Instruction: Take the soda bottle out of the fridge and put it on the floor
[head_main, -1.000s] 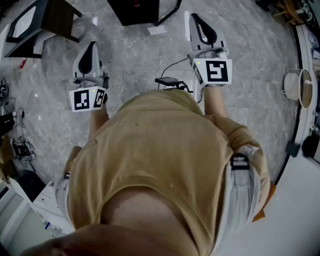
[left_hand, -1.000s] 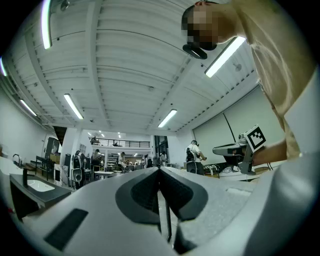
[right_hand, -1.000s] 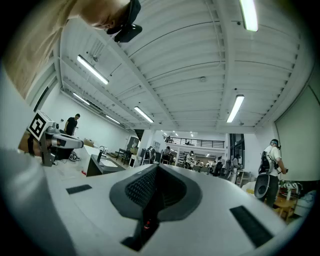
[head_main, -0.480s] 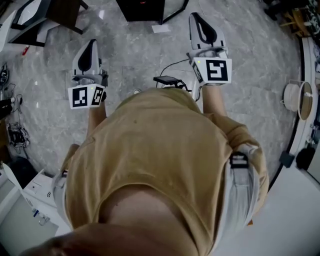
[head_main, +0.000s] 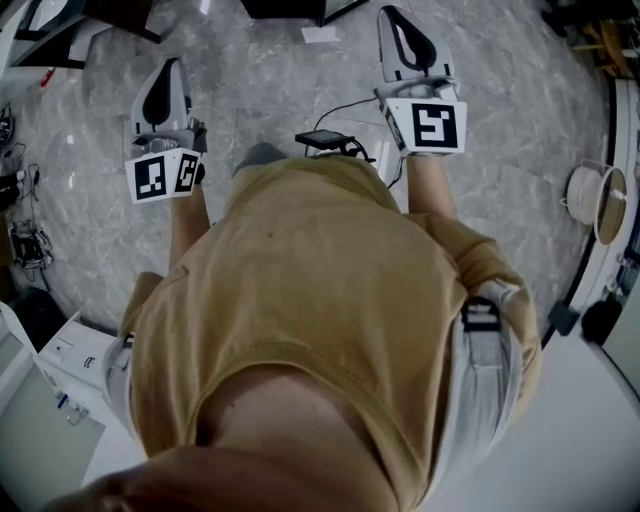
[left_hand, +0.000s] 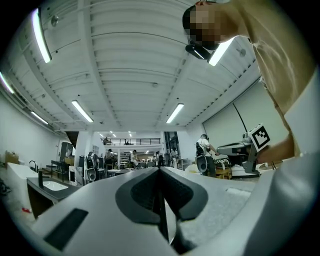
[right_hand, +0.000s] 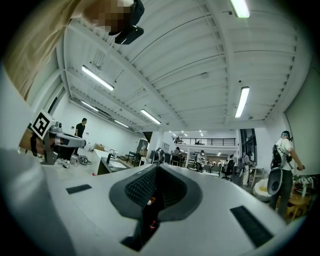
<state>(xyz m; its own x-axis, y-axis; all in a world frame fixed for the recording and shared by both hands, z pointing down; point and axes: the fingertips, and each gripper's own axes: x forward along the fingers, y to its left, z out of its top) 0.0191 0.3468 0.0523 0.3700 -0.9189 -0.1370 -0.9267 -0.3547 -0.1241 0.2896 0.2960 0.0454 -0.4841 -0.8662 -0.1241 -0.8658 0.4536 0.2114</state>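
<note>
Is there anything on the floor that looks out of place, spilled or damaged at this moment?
Only a small thing: a white sheet of paper lies loose on the marble floor, near the top edge of the head view. It looks dropped rather than placed. Nothing looks spilled or broken.

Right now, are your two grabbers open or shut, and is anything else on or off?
left gripper: shut, nothing between the jaws.
right gripper: shut, nothing between the jaws.
ceiling lights: on.
black device: lying on the floor, cable attached.
</note>
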